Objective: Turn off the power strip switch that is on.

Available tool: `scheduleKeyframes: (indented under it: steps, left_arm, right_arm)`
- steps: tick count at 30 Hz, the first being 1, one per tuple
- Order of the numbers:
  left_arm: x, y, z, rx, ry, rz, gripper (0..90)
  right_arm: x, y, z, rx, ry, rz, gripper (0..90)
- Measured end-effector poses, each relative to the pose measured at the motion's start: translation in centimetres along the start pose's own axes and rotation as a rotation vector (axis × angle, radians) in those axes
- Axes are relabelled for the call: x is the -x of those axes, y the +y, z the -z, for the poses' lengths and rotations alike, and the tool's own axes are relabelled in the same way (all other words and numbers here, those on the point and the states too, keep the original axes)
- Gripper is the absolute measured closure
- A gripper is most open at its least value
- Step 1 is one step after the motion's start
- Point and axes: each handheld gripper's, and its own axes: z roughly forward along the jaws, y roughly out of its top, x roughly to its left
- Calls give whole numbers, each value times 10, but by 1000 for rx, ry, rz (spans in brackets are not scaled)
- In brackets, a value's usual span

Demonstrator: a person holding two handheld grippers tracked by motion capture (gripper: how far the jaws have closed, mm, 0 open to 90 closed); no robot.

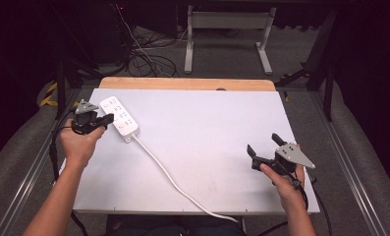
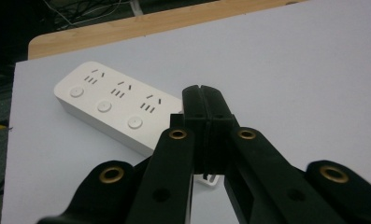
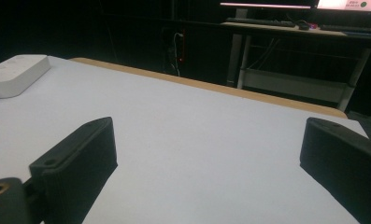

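- Table point(image 1: 207, 162): white top with a wooden strip along the far edge, bare apart from the strip and its cord.
- Strip point(image 1: 119, 116): white, three sockets with three round buttons, lying flat and slantwise at the far left of the table.
- Cord point(image 1: 168, 173): runs from the strip's near end across the table and off the near edge.
- Left gripper point(image 1: 105, 121): at the table's left edge, jaws pressed together with nothing between them, tips just beside or over the strip's near end; contact not clear.
- Right gripper point(image 1: 264, 144): low over the near right of the table, jaws spread wide and empty, well apart from the strip.
- Step in hand, as a judgement: approach to the strip with the left tips pressed together, likely to press a button or nudge the strip; no grasp made.
- Next move, as a judgement: calls for bringing the tips down squarely on the nearest button point(image 2: 134, 122), or spreading the jaws first if a grasp is meant.
- Left gripper view: gives socket slots and buttons in detail, hard to make out from the high view.
- Right gripper view: catches the strip's end point(image 3: 16, 72) at far left, plus a desk beyond the table.
- High view: gives the whole cord and both hands.
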Motion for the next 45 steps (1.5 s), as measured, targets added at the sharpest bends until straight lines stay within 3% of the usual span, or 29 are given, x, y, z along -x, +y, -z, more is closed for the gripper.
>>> scheduleKeyframes:
  steps: [8, 21, 36, 39, 45]
  left_arm:
    - [1, 12, -16, -83, 14, -36, 900]
    - [5, 12, -41, -183, 33, -63, 900]
    - [0, 4, -67, -263, 58, -34, 900]
    - [-2, 3, -70, -274, 69, -52, 900]
    - [-6, -2, -79, -298, 78, -29, 900]
  right_arm:
    - [-3, 1, -3, -2, 9, 1, 43]
    - [-4, 3, -5, 7, 18, -3, 40]
    - [-4, 5, -7, 12, 25, -4, 40]
    - [-5, 5, -8, 11, 26, -4, 40]
    - [-6, 6, -7, 8, 30, -3, 40]
